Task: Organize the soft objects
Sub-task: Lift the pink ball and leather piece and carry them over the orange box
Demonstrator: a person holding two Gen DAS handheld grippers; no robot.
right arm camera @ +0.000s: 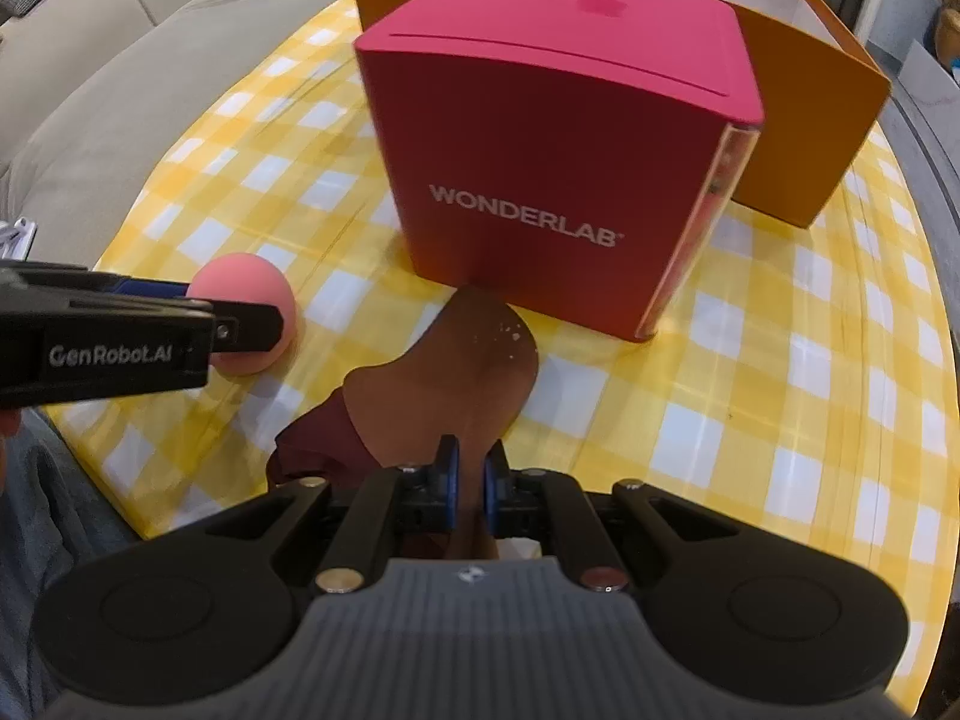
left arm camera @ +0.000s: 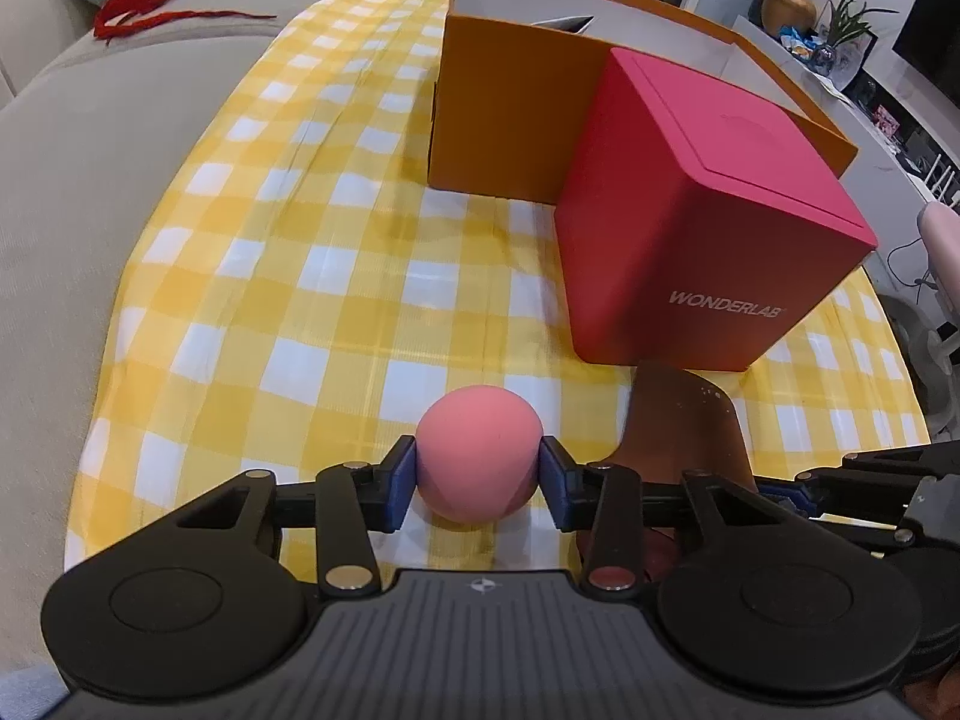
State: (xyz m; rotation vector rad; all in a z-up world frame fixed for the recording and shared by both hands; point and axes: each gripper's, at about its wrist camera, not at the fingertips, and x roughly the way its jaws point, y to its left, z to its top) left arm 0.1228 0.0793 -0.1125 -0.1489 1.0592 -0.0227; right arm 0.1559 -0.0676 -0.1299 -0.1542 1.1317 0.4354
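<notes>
My left gripper (left arm camera: 478, 475) is shut on a pink soft ball (left arm camera: 477, 453), its blue pads pressing both sides, just above the yellow checked cloth (left arm camera: 270, 276). The ball also shows in the right wrist view (right arm camera: 249, 300), beside the left gripper's finger (right arm camera: 246, 321). My right gripper (right arm camera: 471, 483) is shut on a brown soft flat piece (right arm camera: 456, 372) that sticks forward and up; a dark maroon fold (right arm camera: 312, 450) hangs at its left. The brown piece also shows in the left wrist view (left arm camera: 684, 420).
A magenta WONDERLAB box (right arm camera: 552, 144) stands closed just ahead, against an open orange box (left arm camera: 504, 120) behind it. A grey sofa (left arm camera: 90, 192) lies left with a red cord (left arm camera: 150, 0) on it. Room clutter sits far right.
</notes>
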